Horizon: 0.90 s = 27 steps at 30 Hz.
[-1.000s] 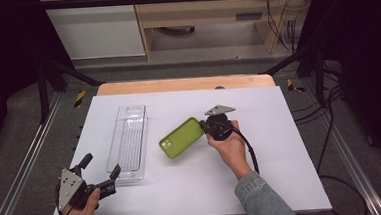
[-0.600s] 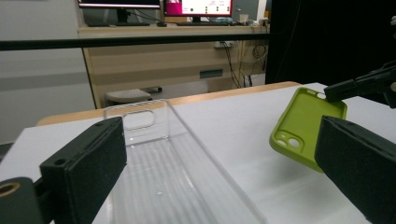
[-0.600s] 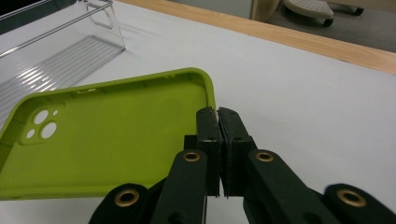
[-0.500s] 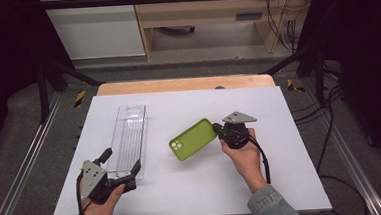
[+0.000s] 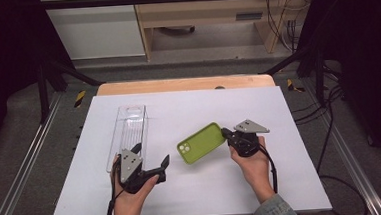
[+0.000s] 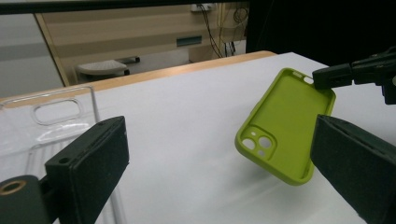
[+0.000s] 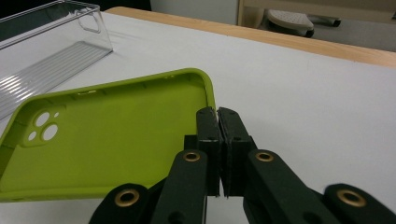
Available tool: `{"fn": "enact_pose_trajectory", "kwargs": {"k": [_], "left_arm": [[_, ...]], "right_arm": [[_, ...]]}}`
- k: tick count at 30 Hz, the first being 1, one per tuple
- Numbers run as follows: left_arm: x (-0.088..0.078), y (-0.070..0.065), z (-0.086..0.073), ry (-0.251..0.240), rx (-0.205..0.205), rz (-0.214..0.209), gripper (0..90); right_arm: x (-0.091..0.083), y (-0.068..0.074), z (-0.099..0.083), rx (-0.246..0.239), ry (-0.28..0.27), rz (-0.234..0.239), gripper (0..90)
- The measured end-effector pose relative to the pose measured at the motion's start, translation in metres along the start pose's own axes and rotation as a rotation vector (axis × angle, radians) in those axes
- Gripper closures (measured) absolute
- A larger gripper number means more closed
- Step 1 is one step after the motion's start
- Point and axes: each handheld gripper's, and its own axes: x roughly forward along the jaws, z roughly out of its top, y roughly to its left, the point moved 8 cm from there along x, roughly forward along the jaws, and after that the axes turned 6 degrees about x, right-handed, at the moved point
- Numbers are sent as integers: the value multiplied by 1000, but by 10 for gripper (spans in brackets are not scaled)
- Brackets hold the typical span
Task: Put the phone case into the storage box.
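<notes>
Handover step, we judge — right gripper [image 5: 228, 133] jaws clenched on edge of green phone case [image 5: 201, 143], held tilted above table [image 5: 283, 182]. Left gripper [image 5: 150, 159] jaws spread, empty, near clear tray [image 5: 129, 126]. Next — we close left jaws on case's free edge.

You have a lime-green phone case [image 5: 201, 143], plain inside, with round camera cut-outs. Your clear plastic tray [image 5: 129, 132] is colourless, its floor ribbed in fine parallel lines. The table [image 5: 293, 181] is plain white with a light wood far edge. Both grippers, left gripper [image 5: 151, 156] and right gripper [image 5: 227, 133], are matt black, each topped with a grey plate.
</notes>
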Motion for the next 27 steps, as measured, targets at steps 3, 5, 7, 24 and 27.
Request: {"fn": "enact_pose_trajectory", "kwargs": {"k": [3, 5, 7, 24, 27], "left_arm": [[5, -7, 0, 12, -5, -9, 44], [8, -10, 1, 16, -7, -10, 49], [11, -13, 1, 19, -10, -15, 50], [11, -16, 4, 16, -54, 48, 60], [11, -18, 0, 24, -54, 45, 60]], "right_arm": [[-2, -2, -1, 5, -15, -5, 884], [-4, -3, 1, 9, -29, -10, 884], [-5, -3, 1, 9, -32, -11, 884], [-8, 0, 3, 4, -72, -36, 884], [-8, 0, 3, 1, -77, -39, 884]]}}
